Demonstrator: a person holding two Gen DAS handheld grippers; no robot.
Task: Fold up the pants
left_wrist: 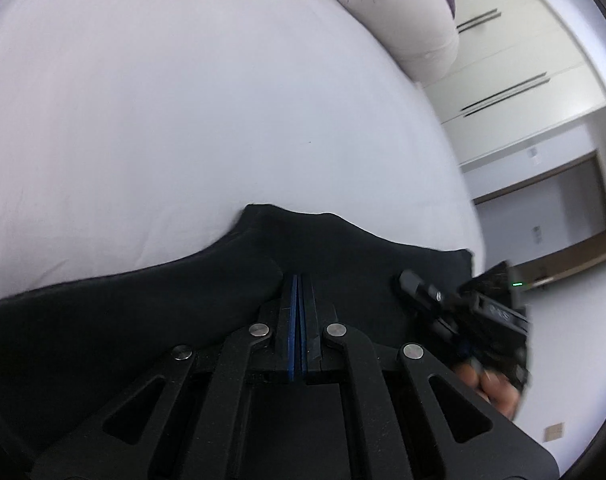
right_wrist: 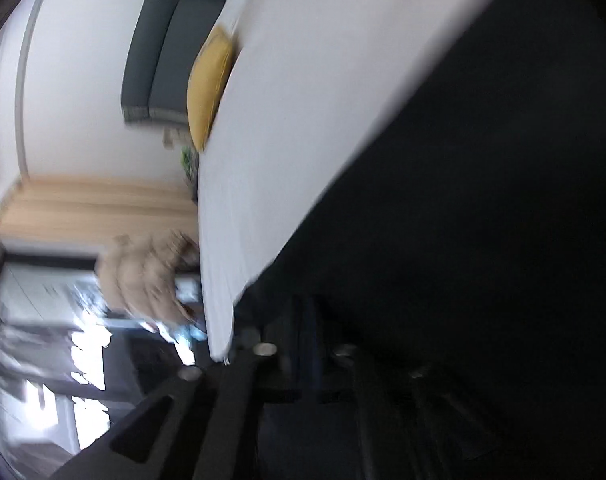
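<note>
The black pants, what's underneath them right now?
The black pants lie on the bed's white sheet, which shows bare around them. Whatever sits beneath the fabric itself is covered.

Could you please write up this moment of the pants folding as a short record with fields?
surface: white bed sheet
garment: black pants, lying on the sheet near its edge
left gripper: jaws shut, tips at the pants fabric
right gripper: seen from the left wrist view, low over the pants; shut
right wrist view: blurred, mostly dark fabric
background: rolled pale duvet, white wardrobe, yellow cushion
fold state: cannot tell
</note>
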